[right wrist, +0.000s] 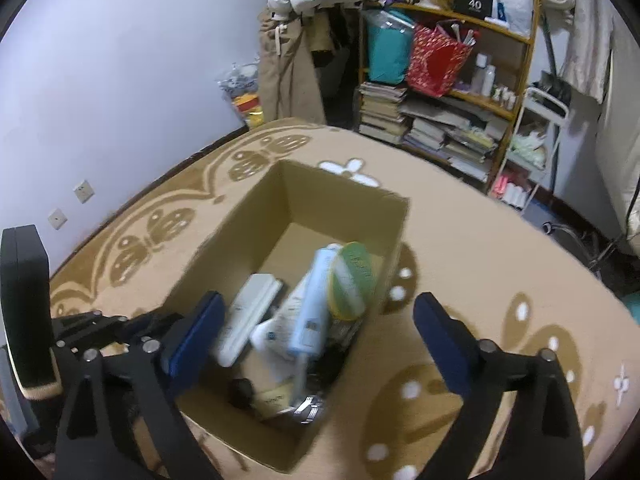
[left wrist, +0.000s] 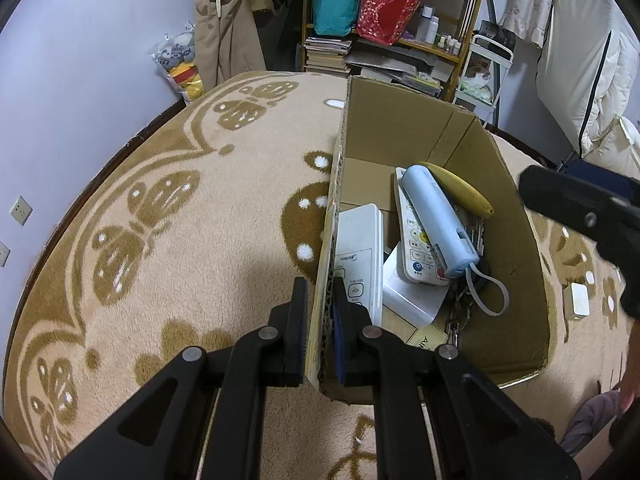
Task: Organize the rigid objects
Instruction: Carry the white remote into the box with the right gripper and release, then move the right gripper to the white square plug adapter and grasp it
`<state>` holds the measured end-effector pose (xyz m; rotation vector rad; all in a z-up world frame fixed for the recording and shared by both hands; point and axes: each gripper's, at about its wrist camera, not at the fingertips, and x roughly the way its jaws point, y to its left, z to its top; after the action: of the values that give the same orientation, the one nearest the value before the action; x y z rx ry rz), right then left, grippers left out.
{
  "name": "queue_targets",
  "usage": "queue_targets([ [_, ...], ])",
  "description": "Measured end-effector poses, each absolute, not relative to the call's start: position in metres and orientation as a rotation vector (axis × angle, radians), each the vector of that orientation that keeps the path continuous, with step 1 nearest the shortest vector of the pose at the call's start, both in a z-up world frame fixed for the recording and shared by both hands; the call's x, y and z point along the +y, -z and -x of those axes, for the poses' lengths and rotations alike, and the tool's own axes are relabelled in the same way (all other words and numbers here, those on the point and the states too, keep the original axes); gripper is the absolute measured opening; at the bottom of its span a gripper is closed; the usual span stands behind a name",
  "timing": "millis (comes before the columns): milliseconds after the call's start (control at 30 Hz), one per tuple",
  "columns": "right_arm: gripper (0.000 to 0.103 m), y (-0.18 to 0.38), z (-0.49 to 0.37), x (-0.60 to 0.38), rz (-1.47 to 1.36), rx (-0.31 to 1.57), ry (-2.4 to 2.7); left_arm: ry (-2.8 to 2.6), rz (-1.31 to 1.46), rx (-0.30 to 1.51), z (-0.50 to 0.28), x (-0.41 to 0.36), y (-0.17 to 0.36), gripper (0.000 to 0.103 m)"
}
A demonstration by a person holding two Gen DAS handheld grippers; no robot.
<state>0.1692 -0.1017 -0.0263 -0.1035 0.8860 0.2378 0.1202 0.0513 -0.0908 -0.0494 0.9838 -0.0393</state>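
Observation:
An open cardboard box [left wrist: 508,216] stands on a beige patterned carpet. My left gripper [left wrist: 320,312] is shut on the box's left wall [left wrist: 326,280], one finger outside and one inside. In the box lie a white Midea remote [left wrist: 358,264], a second white remote [left wrist: 416,240], a light blue tube with a strap [left wrist: 436,220], a yellow object [left wrist: 460,188], keys and a white card. My right gripper [right wrist: 316,340] is open and empty above the box [right wrist: 240,232], where the blurred contents [right wrist: 316,312] show. Its black body shows at the right in the left wrist view [left wrist: 580,208].
A small white block [left wrist: 578,300] lies on the carpet [left wrist: 180,240] right of the box. A wooden shelf [left wrist: 400,20] with books, bags and bottles stands behind. Hanging clothes and a toy bag [left wrist: 180,64] are by the wall. Bedding is at the far right.

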Motion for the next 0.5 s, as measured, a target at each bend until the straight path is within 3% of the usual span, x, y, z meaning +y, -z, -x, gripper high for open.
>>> queue_targets([
  [500,0.101,0.029,-0.164,-0.203,0.082,0.882,-0.007,0.041,0.053,0.985,-0.12,0.051,0.091,0.011],
])
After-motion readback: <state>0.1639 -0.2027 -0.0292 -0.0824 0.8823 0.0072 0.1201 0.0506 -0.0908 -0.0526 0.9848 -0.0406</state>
